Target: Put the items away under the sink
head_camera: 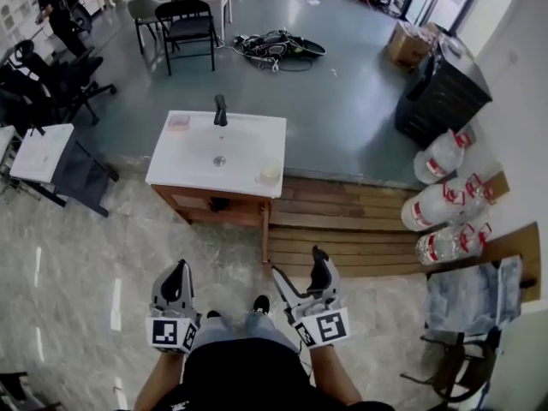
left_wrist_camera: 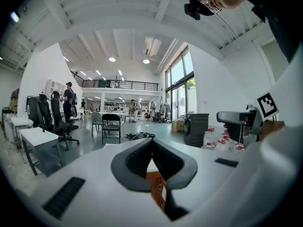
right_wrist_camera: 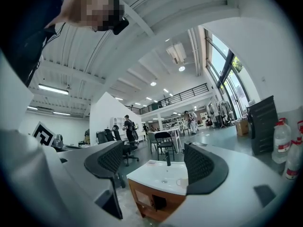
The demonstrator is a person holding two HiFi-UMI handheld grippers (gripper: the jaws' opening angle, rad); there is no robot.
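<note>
My left gripper (head_camera: 177, 271) is pinched closed, my right gripper (head_camera: 301, 266) wide and empty, so I should step close to the sink (head_camera: 184, 157) before reaching.

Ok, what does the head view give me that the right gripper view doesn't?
Only the head view: the wooden decking beside the sink, the cable pile on the floor, and the person's shoes. Only the right gripper view: the ceiling lights and the mezzanine railing. Both: the sink with its black faucet, the black chair, the water jugs, and the right gripper, open and empty.
</note>
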